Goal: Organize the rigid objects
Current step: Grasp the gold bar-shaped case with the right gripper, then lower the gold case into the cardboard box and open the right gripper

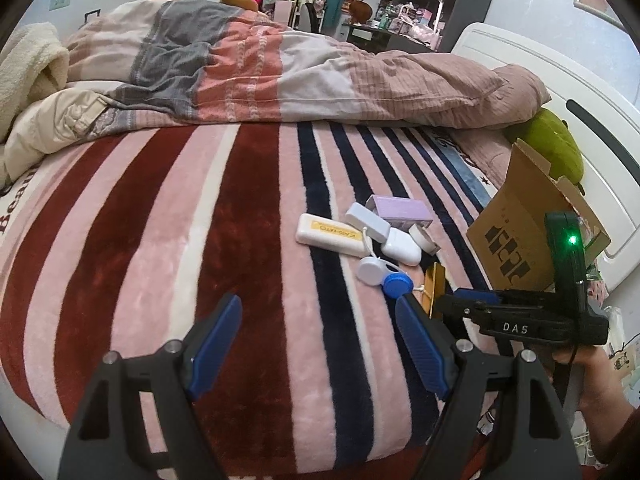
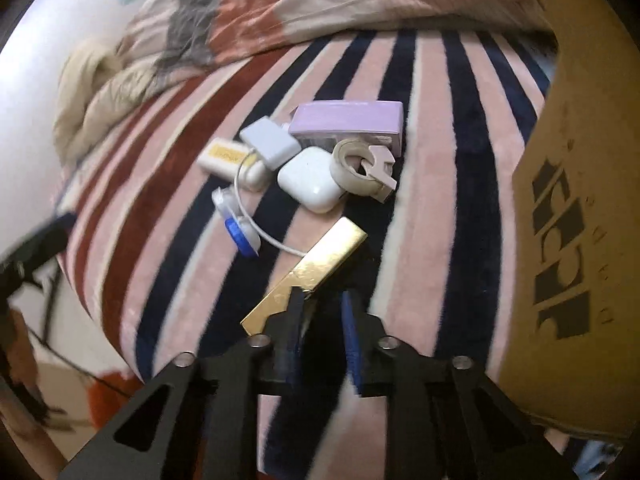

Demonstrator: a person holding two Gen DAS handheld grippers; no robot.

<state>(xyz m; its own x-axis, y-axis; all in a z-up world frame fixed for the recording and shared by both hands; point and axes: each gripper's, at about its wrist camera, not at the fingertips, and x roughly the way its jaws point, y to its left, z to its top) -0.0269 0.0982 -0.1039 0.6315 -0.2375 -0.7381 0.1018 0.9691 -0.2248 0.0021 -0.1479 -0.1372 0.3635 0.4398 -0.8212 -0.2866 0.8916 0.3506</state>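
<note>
The right claw (image 2: 320, 300) is pinched around the near end of the gold bar (image 2: 308, 276), at 6 o'clock from the small pile. Squeeze firmly, lift straight, then go to the cardboard box (image 2: 580, 200) at 3 o'clock. The left claw (image 1: 316, 344) hangs apart, holding nothing. Only the left view shows the green light (image 1: 573, 239).

Your left gripper (image 1: 320, 344) has black arms, blue ribbed pads and silver screws. Your right gripper (image 2: 320, 304) matches it, its black body marked "DAS", with a green light and a black cable.
</note>
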